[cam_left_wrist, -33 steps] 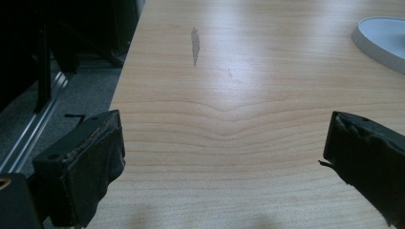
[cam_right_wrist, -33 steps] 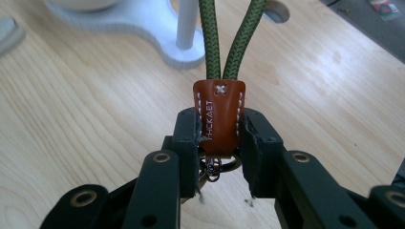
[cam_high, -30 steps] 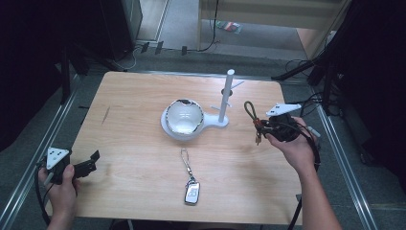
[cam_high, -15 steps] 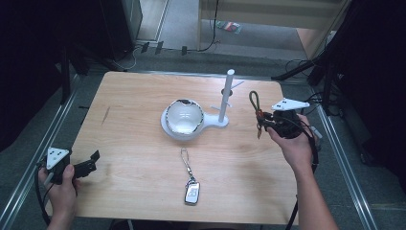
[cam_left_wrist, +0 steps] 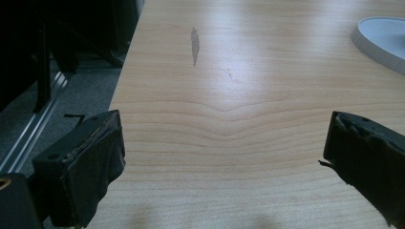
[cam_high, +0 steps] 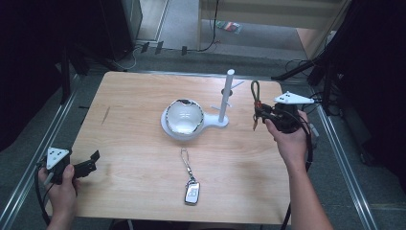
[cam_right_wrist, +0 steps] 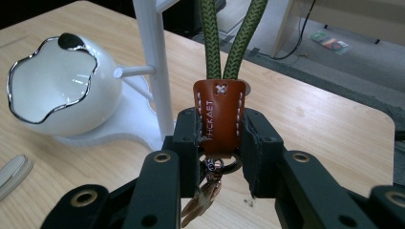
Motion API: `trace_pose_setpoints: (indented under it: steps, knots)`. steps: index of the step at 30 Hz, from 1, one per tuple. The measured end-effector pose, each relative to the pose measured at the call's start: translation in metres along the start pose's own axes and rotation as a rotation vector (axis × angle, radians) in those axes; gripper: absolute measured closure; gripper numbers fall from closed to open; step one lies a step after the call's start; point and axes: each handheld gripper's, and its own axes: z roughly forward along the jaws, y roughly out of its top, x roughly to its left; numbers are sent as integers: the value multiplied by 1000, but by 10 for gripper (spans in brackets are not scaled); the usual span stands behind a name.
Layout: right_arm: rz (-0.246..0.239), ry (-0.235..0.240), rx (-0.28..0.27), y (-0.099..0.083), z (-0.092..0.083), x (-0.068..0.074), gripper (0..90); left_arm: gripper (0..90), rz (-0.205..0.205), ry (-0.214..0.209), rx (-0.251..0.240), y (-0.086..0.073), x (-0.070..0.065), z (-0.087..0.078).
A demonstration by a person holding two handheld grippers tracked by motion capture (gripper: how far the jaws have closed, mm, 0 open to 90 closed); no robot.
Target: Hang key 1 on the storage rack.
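Observation:
My right gripper is shut on a key ring, its pads pressing the brown leather tab. A green cord loop stands up from the tab, and keys hang beneath the jaws. It hovers over the table's right side, just right of the white stand's post, which has short pegs. A white bowl with a silver rim sits on the stand's base. My left gripper rests open at the near left corner, nothing between its jaws.
A car key fob on a short chain lies on the wooden table near the front edge. Metal rails run along both sides of the table. Cables and dark equipment stand on the floor behind.
The right gripper has lifted the key ring a little and carried it slightly toward the stand's post. The left gripper has stayed put.

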Motion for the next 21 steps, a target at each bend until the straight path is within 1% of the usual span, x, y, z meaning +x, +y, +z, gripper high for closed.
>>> trace_pose_setpoints:
  steps: [2,7,13,21]
  knots:
    - [13,10,-10,1,2,0,700,6,0,0,0,0,0,0]
    - [41,18,-26,4,6,0,700,6,-1,-1,-1,0,0,0]
    - [48,18,-32,10,10,0,700,6,-1,-1,0,0,0,0]
    - [47,26,-18,13,19,3,700,6,-1,-2,-1,0,0,0]
